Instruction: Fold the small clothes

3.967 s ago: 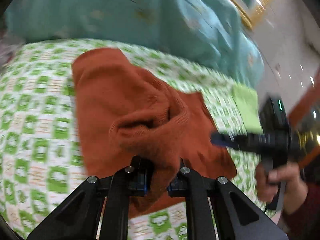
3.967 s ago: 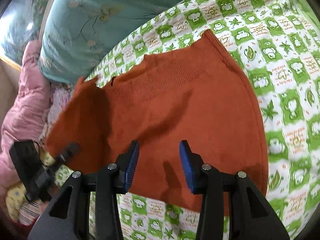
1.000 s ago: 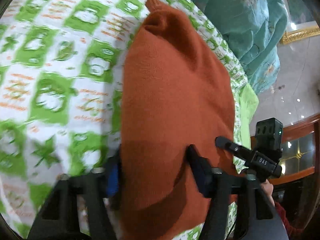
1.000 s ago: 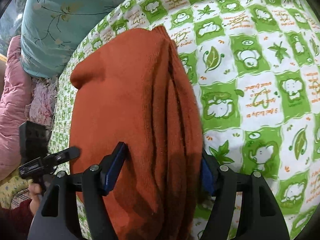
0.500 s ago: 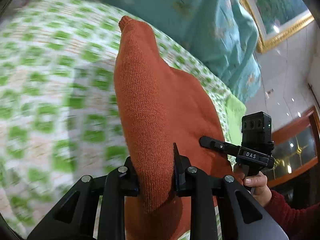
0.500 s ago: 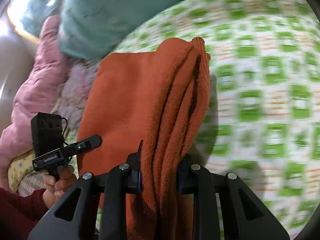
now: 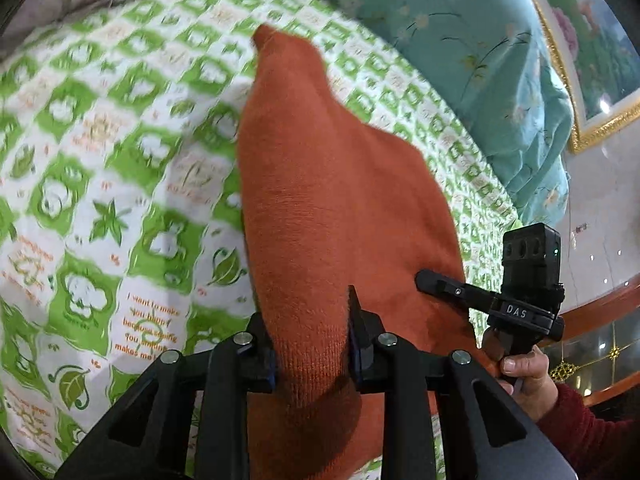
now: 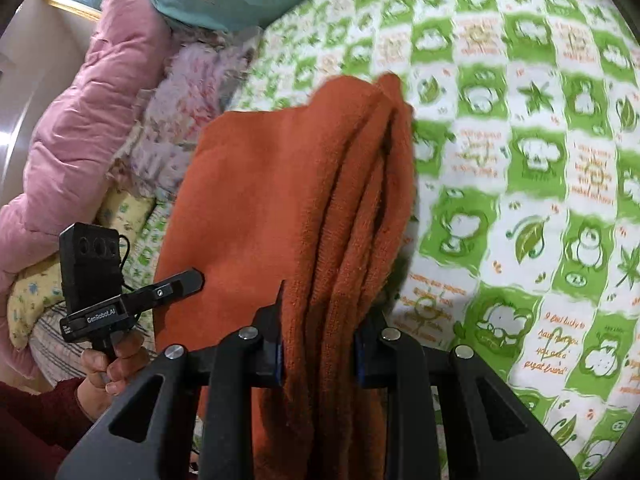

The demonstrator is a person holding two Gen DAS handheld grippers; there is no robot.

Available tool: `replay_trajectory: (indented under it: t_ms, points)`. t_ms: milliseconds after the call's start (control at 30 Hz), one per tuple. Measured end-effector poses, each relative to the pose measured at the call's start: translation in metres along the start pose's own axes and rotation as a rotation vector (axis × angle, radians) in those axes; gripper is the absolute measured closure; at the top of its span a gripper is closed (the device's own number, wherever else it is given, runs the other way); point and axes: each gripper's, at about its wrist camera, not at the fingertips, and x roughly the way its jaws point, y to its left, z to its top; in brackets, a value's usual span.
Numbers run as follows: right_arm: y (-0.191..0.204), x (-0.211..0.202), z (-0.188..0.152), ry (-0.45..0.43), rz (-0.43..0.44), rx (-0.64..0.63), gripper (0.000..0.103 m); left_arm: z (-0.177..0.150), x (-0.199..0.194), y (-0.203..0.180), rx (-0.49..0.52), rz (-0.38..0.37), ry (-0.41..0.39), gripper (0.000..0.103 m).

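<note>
Orange knit (image 7: 336, 208) now lifted higher.

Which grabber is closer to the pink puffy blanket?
Left. The left gripper sits beside the pink puffy blanket; the right gripper, holding the orange sweater, is farther away, on the sweater's opposite side.

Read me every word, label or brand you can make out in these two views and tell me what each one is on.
"DAS": label on the right gripper, seen from the left wrist.
"GenRobot.AI": label on the left gripper, seen from the right wrist.
"I want to make you happy because ... makes me": orange print on the green bedsheet; partly blurred.
Other orange lines on the bedsheet: too blurred to read.
Orange sweater: no text.
</note>
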Motion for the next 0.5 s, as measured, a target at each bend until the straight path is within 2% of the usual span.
replay_trajectory:
  t_ms: [100,133,167,200,267,400,467,500]
  points:
    - [-0.005,0.001,0.001,0.022,-0.035,0.02,0.067,0.004,0.003,0.012,-0.031,-0.012,0.035,0.062]
    - [-0.004,-0.001,0.002,0.026,-0.056,0.022,0.059,0.008,0.004,0.015,-0.041,-0.022,0.04,0.06]
    - [-0.005,-0.004,0.002,0.033,-0.082,0.024,0.046,0.011,0.004,0.019,-0.048,-0.027,0.042,0.057]
    - [-0.004,-0.008,0.003,0.036,-0.11,0.024,0.042,0.017,0.003,0.024,-0.058,-0.029,0.04,0.055]
    - [-0.006,-0.02,0.002,0.009,-0.129,0.015,0.04,0.037,0.003,0.032,-0.08,-0.037,0.019,0.05]
    - [-0.012,-0.048,0.005,-0.073,-0.137,0.056,0.04,0.08,0.013,0.041,-0.108,-0.055,-0.012,0.048]
    - [-0.012,-0.055,0.005,-0.096,-0.128,0.064,0.04,0.105,0.025,0.043,-0.112,-0.046,-0.031,0.054]
    - [-0.011,-0.058,0.005,-0.104,-0.125,0.059,0.04,0.118,0.03,0.043,-0.103,-0.031,-0.048,0.062]
